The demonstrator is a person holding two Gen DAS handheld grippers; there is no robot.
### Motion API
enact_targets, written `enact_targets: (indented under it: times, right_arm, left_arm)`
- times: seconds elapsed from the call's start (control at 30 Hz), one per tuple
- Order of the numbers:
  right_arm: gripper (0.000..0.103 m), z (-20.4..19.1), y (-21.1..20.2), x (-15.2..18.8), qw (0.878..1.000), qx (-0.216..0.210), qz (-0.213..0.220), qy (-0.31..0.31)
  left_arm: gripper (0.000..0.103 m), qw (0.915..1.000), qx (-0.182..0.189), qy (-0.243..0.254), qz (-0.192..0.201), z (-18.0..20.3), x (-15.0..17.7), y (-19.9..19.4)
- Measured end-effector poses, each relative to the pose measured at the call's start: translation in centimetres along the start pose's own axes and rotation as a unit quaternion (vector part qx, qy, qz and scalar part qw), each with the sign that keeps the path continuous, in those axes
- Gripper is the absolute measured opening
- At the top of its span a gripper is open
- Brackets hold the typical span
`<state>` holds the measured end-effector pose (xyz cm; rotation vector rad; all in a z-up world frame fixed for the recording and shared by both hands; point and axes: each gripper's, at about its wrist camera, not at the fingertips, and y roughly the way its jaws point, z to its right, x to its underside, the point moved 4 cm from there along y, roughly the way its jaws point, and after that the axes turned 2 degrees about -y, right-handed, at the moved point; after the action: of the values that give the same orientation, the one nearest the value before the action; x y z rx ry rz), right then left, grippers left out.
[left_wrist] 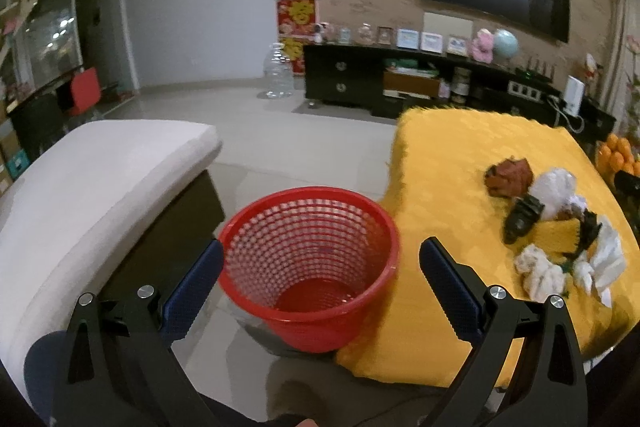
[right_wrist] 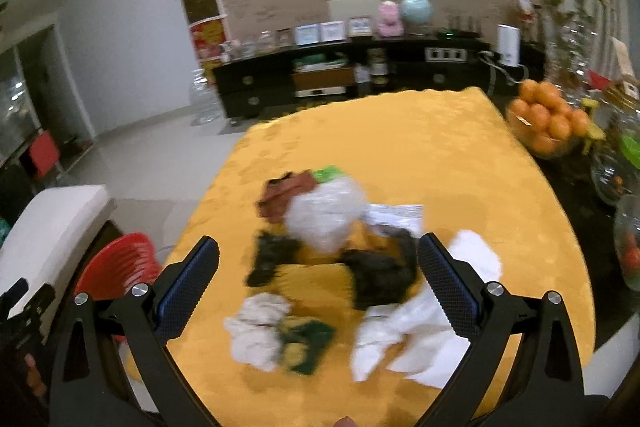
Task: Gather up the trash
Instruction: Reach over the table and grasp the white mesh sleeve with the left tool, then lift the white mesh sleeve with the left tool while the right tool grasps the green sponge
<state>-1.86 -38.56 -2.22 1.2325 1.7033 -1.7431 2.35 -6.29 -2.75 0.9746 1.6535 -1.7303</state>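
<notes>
A red mesh basket (left_wrist: 310,267) stands on the floor beside a table with a yellow cloth (left_wrist: 440,167); it looks empty, and its rim also shows in the right wrist view (right_wrist: 120,263). My left gripper (left_wrist: 320,287) is open and empty just above the basket. Crumpled trash lies on the cloth: a brown wad (right_wrist: 286,197), a clear plastic bag (right_wrist: 326,217), black wrappers (right_wrist: 380,277), white tissues (right_wrist: 258,327) and white paper (right_wrist: 404,337). My right gripper (right_wrist: 318,279) is open and empty, hovering over this pile.
A white cushioned bench (left_wrist: 92,195) stands left of the basket. A bowl of oranges (right_wrist: 550,123) and glass jars (right_wrist: 628,239) stand right of the table. A black TV cabinet (left_wrist: 420,83) and a large water bottle (left_wrist: 278,71) stand along the far wall.
</notes>
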Motion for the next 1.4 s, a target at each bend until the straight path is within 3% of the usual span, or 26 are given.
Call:
enact_targets:
  times: [0.2,0.43,0.63,0.8,0.87,1.0,1.07,1.2,1.4]
  right_arm:
    - [0.097,2.7,-0.1,0.4,0.999,0.031,0.000,0.015]
    - [0.097,5.1,-0.1,0.8,0.998,0.046,-0.004,0.031]
    - [0.097,6.6,-0.2,1.1,0.997,0.058,-0.011,0.045]
    - [0.097,8.2,-0.1,1.6,0.995,0.072,-0.019,0.060]
    - [0.097,9.0,0.0,1.9,0.994,0.077,-0.023,0.069]
    - [0.097,10.6,0.3,2.4,0.992,0.083,-0.034,0.093]
    - [0.097,11.3,0.4,2.6,0.990,0.084,-0.039,0.105]
    - [0.097,11.8,0.8,2.9,0.989,0.082,-0.046,0.114]
    - [0.097,10.7,1.2,2.8,0.991,0.073,-0.042,0.104]
  left_arm:
    - [0.095,0.9981,0.051,0.026,-0.026,4.2,0.5,1.0]
    - [0.095,0.9884,0.106,0.092,-0.059,11.9,2.0,2.3]
    - [0.094,0.9753,0.165,0.111,-0.097,16.9,2.7,4.5]
    - [0.094,0.9584,0.223,0.103,-0.145,19.8,3.8,6.6]
    - [0.092,0.9548,0.231,0.104,-0.155,20.6,4.3,7.2]
    - [0.068,0.9463,0.245,0.106,-0.183,21.6,5.3,8.3]
    - [0.062,0.9421,0.253,0.099,-0.197,21.9,5.8,9.0]
    - [0.039,0.9375,0.267,0.089,-0.204,22.0,6.0,9.4]
    - [0.031,0.9402,0.273,0.071,-0.192,20.5,4.9,8.6]
